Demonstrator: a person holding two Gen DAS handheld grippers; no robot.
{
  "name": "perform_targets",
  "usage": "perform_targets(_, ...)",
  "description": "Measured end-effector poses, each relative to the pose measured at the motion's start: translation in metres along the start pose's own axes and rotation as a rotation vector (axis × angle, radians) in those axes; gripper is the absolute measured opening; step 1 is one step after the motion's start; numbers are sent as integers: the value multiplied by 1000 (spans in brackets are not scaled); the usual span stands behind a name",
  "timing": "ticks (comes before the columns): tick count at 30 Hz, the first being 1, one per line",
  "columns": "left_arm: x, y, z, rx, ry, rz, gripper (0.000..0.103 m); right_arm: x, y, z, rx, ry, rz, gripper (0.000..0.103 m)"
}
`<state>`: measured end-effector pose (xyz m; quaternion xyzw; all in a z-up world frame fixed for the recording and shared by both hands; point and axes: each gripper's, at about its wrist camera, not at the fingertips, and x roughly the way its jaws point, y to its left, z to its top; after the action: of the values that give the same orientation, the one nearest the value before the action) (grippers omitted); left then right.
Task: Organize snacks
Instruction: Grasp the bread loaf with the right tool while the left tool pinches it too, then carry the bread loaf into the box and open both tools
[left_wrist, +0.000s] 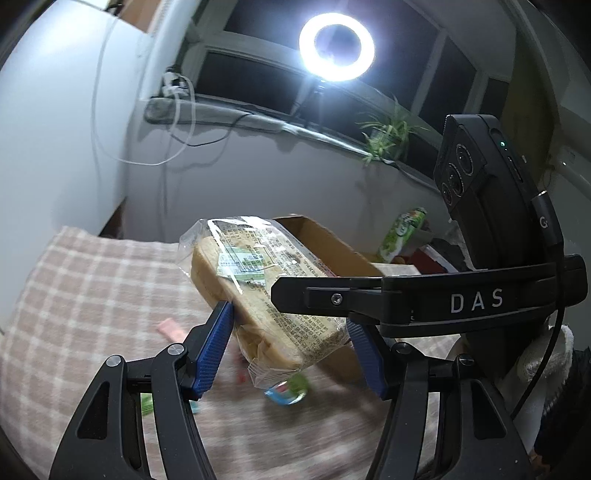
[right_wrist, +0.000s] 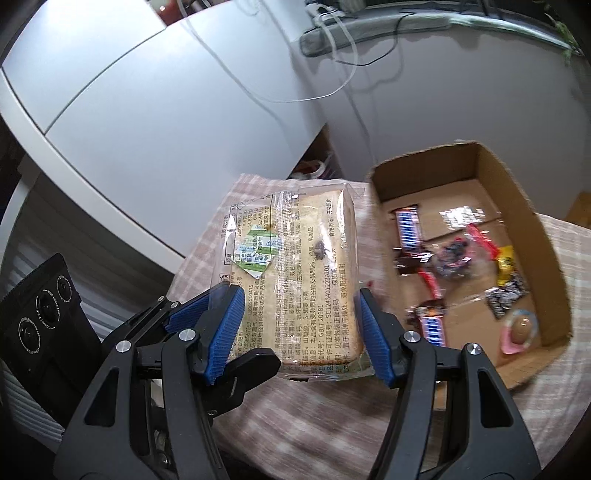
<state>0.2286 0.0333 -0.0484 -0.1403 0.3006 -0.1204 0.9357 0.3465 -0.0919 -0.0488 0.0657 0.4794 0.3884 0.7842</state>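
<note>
One bread pack, clear-wrapped with printed text, is held off the checked cloth by two grippers at once; the right gripper has both blue pads pressed on the pack's long sides at its near end, and the left gripper clamps the same pack the same way, its pads against the bread; in the left view the right gripper's black finger crosses in front of the pack from the right.

One open cardboard box stands on the cloth just right of the pack; inside lie several small snacks, blurred: two blue-striped bars, one yellow packet, one pink round item at the near right corner, and a few dark and red wrappers that cannot be counted surely.

On the cloth below the pack, in the left view, lie one pink strip and one blurred blue-green packet; far right stands one green pouch; one ring light glows at the window, one plant on the sill.
</note>
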Motion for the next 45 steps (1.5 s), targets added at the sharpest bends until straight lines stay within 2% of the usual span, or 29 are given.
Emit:
perform_targets(10, 40, -41, 5, 56, 47, -54, 62, -20, -60, -9, 77, -24, -26, 64)
perform_targets(19, 74, -65, 2, 97, 99, -66, 62, -20, -98, -14, 126, -27, -39, 64)
perform_targets(29, 96, -78, -3, 136, 144, -54, 62, -15, -114, -11, 144, -25, -50, 64)
perform_targets(35, 105, -80, -1, 150, 157, -38, 62, -13, -116, -10, 137, -29, -97, 64)
perform_targets(39, 108, -80, -2, 160, 162, -17, 62, -15, -120, -10, 140, -38, -103, 64)
perform_targets(45, 106, -80, -2, 165, 164, -22, 62, -16, -116, -11, 126, -44, -121, 64)
